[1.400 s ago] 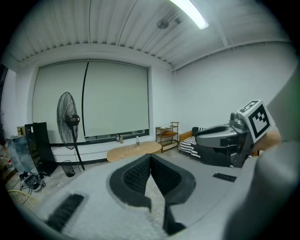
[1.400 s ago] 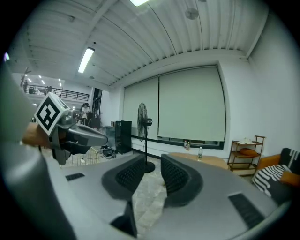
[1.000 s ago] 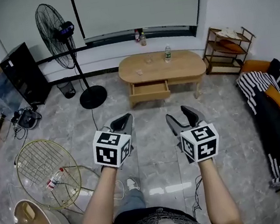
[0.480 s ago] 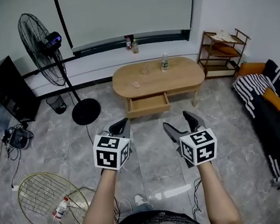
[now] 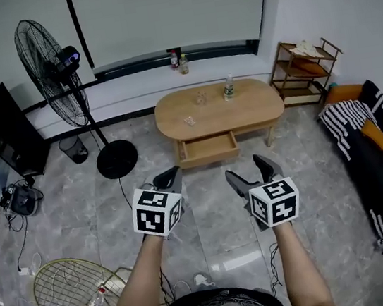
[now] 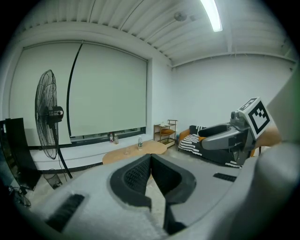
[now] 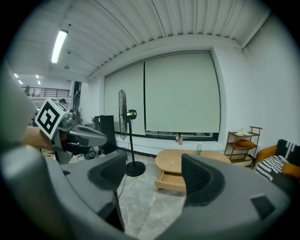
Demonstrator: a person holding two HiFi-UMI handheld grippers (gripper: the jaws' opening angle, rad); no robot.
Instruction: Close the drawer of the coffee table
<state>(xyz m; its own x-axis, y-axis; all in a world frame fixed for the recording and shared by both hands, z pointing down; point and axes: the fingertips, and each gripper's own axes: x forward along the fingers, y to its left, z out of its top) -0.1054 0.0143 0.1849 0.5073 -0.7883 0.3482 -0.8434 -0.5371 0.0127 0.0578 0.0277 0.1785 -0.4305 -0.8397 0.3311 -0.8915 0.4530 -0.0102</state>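
The oval wooden coffee table (image 5: 242, 109) stands ahead by the window wall. Its drawer (image 5: 207, 148) is pulled out toward me. Both grippers hang in the air short of the table and touch nothing. My left gripper (image 5: 170, 179) points at the drawer's left side, its pads pressed together with nothing between them (image 6: 151, 161). My right gripper (image 5: 247, 170) is level with it on the right; its jaws are opening and hold nothing. The right gripper view frames the drawer (image 7: 171, 180) between the spread fingers (image 7: 201, 180). In the left gripper view the table (image 6: 133, 151) shows just beyond the jaws.
A water bottle (image 5: 228, 87) and small glasses stand on the table. A standing fan (image 5: 58, 69) with a round base (image 5: 116, 158) is left of it. A wooden shelf (image 5: 307, 71) and a sofa with a striped blanket (image 5: 373, 150) lie right. A wire basket (image 5: 70, 295) sits near left.
Both grippers and my view have moved forward toward the coffee table, which now looks nearer. The right gripper's jaws have spread wider. The left jaws stay together.
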